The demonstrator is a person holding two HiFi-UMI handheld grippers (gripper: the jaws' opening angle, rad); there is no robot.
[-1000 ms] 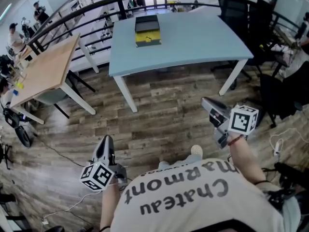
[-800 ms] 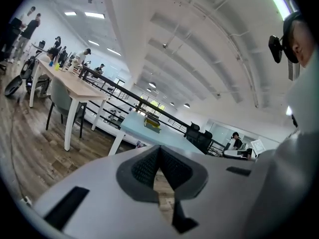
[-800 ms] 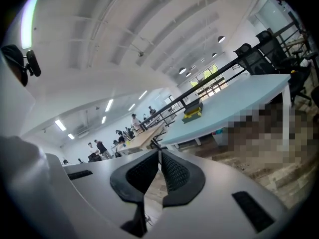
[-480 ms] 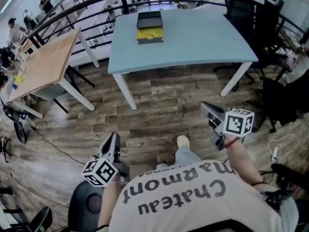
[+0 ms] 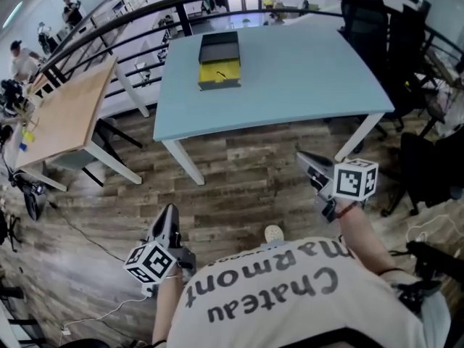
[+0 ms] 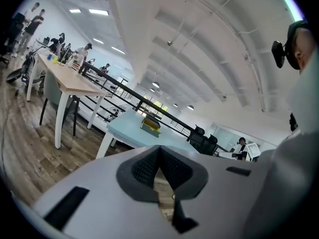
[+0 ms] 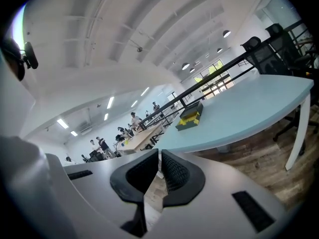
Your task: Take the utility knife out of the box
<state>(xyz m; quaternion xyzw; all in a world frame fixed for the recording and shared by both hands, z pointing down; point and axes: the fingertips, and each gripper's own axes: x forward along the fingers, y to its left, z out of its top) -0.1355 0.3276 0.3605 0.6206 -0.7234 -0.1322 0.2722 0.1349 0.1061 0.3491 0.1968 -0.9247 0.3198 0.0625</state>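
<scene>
An open box (image 5: 220, 61) with a black lid and a yellow inside lies on the far part of the light blue table (image 5: 304, 71). A small dark thing, likely the utility knife (image 5: 225, 73), rests on the yellow part. My left gripper (image 5: 168, 216) and right gripper (image 5: 303, 158) hang over the wooden floor, well short of the table, both shut and holding nothing. The box (image 6: 150, 124) shows far off beyond the closed pads in the left gripper view. It is just as distant in the right gripper view, box (image 7: 191, 116).
A wooden table (image 5: 65, 114) stands to the left of the blue one. Black chairs (image 5: 377, 20) crowd the right side, and a black railing (image 5: 145, 9) runs behind the tables. A cable (image 5: 80, 227) lies on the floor at left. People stand far off at upper left.
The blue table and box have come nearer in the head view. Both grippers have advanced toward the table, still shut and holding nothing.
</scene>
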